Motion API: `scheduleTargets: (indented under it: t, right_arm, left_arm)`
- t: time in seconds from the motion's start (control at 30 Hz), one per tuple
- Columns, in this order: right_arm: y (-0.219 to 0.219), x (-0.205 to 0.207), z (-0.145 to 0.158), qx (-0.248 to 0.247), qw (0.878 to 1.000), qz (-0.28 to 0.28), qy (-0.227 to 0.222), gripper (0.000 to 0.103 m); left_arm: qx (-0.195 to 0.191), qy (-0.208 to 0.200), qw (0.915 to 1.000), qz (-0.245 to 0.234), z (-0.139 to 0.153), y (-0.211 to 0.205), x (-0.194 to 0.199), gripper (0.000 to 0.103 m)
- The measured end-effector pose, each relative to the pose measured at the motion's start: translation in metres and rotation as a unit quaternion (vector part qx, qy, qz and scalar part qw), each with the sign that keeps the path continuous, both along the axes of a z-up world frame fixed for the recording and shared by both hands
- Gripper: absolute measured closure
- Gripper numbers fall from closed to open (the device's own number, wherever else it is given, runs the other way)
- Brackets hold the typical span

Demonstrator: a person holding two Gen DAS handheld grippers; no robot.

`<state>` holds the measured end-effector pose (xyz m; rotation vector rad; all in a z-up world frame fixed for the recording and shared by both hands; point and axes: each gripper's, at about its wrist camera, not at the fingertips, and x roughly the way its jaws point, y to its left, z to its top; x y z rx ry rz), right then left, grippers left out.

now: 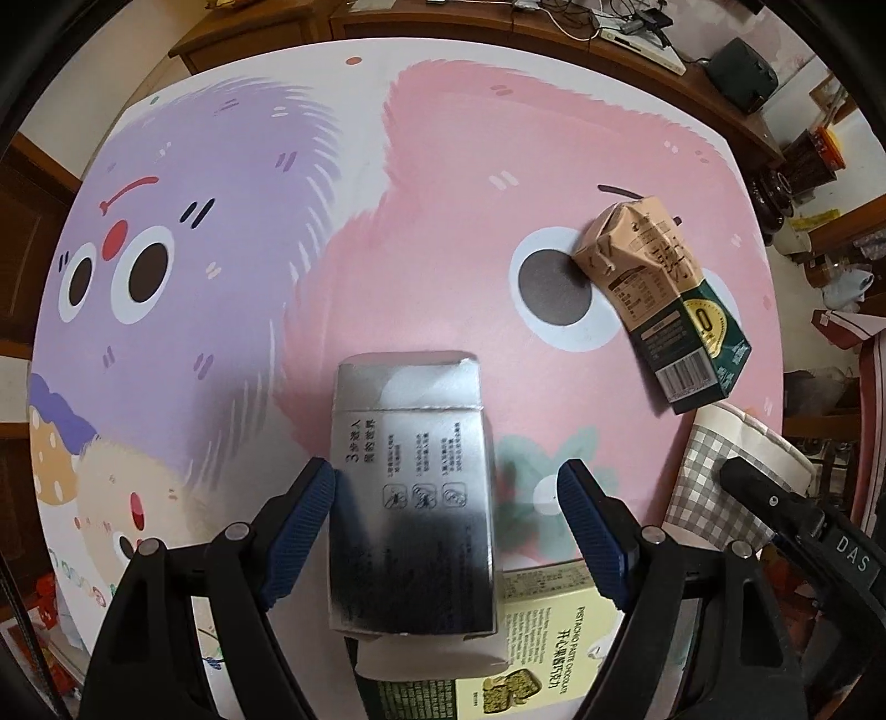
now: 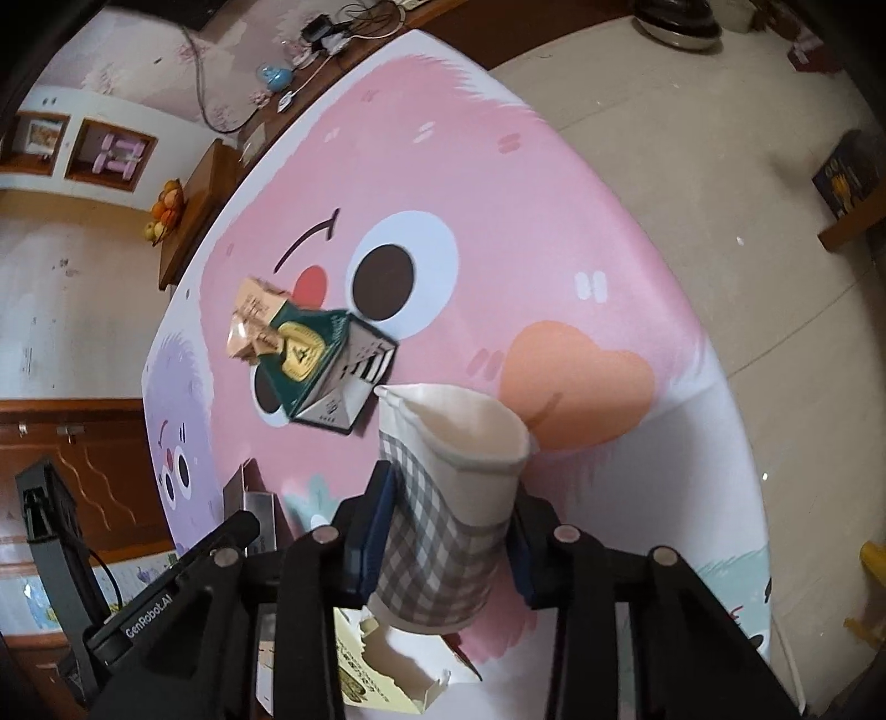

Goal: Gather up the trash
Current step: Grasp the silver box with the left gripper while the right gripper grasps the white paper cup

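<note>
In the left wrist view a silver box (image 1: pixel 410 498) lies between the fingers of my left gripper (image 1: pixel 448 498). The jaws are wide; the left pad (image 1: pixel 304 520) touches the box's side and the right pad (image 1: pixel 592 526) stands apart from it. The box rests over a yellow chocolate box (image 1: pixel 554 653). My right gripper (image 2: pixel 448 531) is shut on a squashed grey-checked paper cup (image 2: pixel 443 498), which also shows in the left wrist view (image 1: pixel 720 487). A crushed brown and green drink carton (image 1: pixel 664 299) lies on the table, also seen in the right wrist view (image 2: pixel 310 349).
The round table has a pink and purple cartoon cover (image 1: pixel 443 194). Wooden cabinets (image 1: pixel 554 27) with cables stand behind it. The floor (image 2: pixel 747 194) lies beyond the table's right edge. The left gripper's body (image 2: pixel 166 609) sits close beside my right one.
</note>
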<state>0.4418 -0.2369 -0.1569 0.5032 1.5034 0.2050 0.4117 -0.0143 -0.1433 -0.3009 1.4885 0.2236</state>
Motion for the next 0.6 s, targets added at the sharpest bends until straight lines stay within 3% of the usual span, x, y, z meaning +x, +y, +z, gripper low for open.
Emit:
scheduleTargets:
  t: [0.33,0.37,0.4,0.6]
  right_arm:
    - [0.013,-0.006,0.008,-0.007,0.999,0.031,-0.025,0.072]
    - [0.014,-0.007,0.011,-0.008,0.999,0.034,-0.031,0.073]
    - [0.015,-0.007,0.013,-0.007,0.999,0.036,-0.035,0.073]
    - [0.016,-0.015,0.03,-0.001,0.997,0.044,-0.066,0.079]
  left_arm:
    - [0.014,0.028,0.9995,-0.004,-0.015,-0.002,-0.002,0.022]
    - [0.013,0.027,0.9995,-0.003,-0.016,-0.002,-0.003,0.028]
    - [0.014,0.026,0.9996,-0.003,-0.016,-0.002,-0.004,0.043]
    - [0.031,0.0,0.9995,-0.008,-0.003,0.001,-0.015,0.044]
